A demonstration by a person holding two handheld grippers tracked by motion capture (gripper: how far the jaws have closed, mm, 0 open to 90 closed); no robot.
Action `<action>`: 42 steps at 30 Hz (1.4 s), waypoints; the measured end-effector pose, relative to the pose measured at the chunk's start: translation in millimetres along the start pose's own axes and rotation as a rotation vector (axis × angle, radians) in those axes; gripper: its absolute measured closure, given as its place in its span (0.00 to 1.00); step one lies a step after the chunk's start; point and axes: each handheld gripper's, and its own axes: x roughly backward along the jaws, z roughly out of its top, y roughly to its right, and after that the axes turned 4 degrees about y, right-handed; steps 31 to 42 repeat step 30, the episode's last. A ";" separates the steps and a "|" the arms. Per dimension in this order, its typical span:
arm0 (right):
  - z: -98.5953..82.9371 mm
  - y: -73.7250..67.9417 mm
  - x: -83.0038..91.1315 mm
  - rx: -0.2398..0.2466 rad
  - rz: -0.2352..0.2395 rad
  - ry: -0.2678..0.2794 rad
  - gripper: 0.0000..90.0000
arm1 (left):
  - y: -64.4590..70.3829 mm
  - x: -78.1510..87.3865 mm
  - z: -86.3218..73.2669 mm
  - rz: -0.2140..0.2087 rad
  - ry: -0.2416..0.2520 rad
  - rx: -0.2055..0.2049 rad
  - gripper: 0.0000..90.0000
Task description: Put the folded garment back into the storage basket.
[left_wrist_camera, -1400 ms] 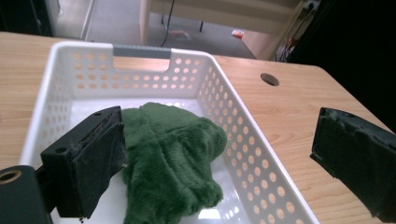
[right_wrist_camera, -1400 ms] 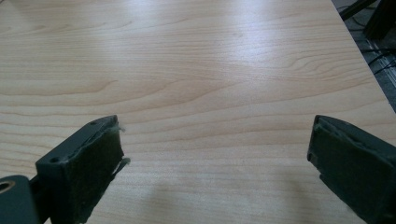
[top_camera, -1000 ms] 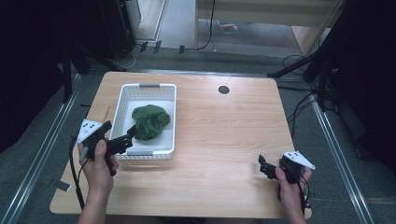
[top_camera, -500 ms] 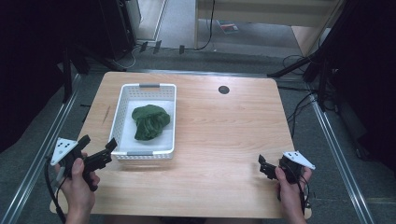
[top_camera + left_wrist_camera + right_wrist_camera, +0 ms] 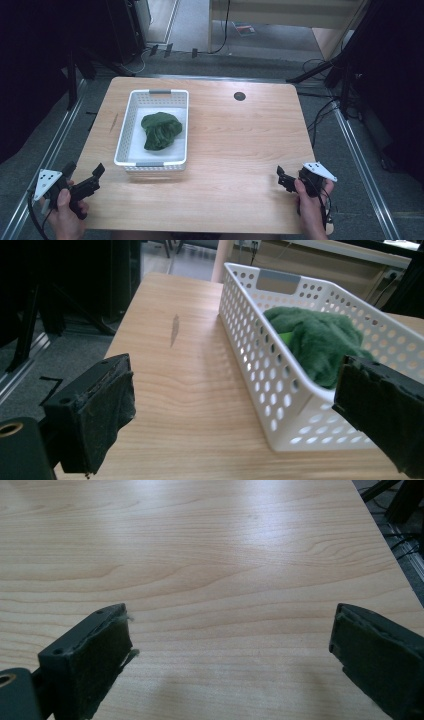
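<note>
On the table: my left gripper point(image 5: 82, 181) sits at the near left corner, just beside the basket's near end; my right gripper point(image 5: 286, 178) rests at the near right edge, well apart from it.
Left tongs: spread wide, nothing between the jaws; the left gripper view looks past them at the basket's side wall.
Right tongs: spread too, empty, with bare wood beyond them in the right gripper view.
Cloth: the green cloth point(image 5: 160, 130) lies inside the white basket point(image 5: 122, 145), about midway along it, nearer the right wall.
Progress: I judge the putting-away done, since the cloth is fully within the walls and neither hand holds anything; little seems left but to rest the tongs.
Look of it: dark green, soft, fuzzy, crumpled into a loose mound below the rim; a brighter green patch point(image 5: 285, 337) shows at one fold.
</note>
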 end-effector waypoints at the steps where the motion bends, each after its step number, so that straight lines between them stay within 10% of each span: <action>1: 0.0 0.0 0.0 0.000 0.000 0.001 0.04 | -4.0 -1.3 -3.7 0.007 -0.006 0.008 0.04; 11: 0.1 -0.3 -0.3 0.002 -0.001 -0.002 0.04 | -29.4 -6.7 -20.6 0.040 -0.053 0.037 0.04; 42: 0.0 -0.5 -0.2 0.002 -0.001 -0.004 0.04 | -28.5 -11.0 -23.1 0.033 -0.068 0.039 0.04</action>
